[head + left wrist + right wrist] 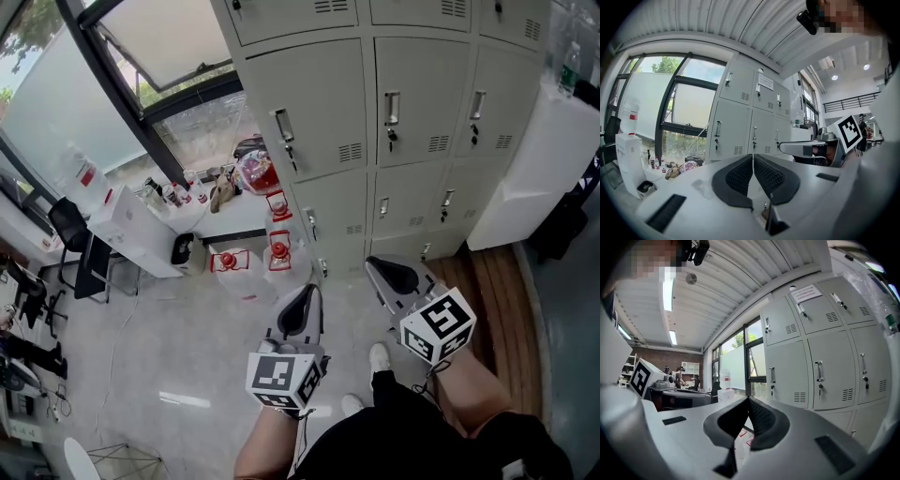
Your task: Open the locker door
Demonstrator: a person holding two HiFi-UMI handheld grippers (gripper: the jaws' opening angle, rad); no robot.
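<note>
Well short of the locker doors (pixel 314 112), left gripper (pixel 305 291) and right gripper (pixel 377 265), fingers (pixel 737 177) pressed together.

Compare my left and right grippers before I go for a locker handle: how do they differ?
The right gripper reaches farther forward, nearer the lockers; the left gripper hangs back over floor. The right gripper's marker cube is tilted; the left gripper's sits squarer. Both are shut, empty, touching nothing.

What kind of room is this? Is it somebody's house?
Probably not a house. It looks more like an office or workshop: there is a wall of grey metal lockers, a big slanted window and plastic jugs standing below a cluttered desk.
</note>
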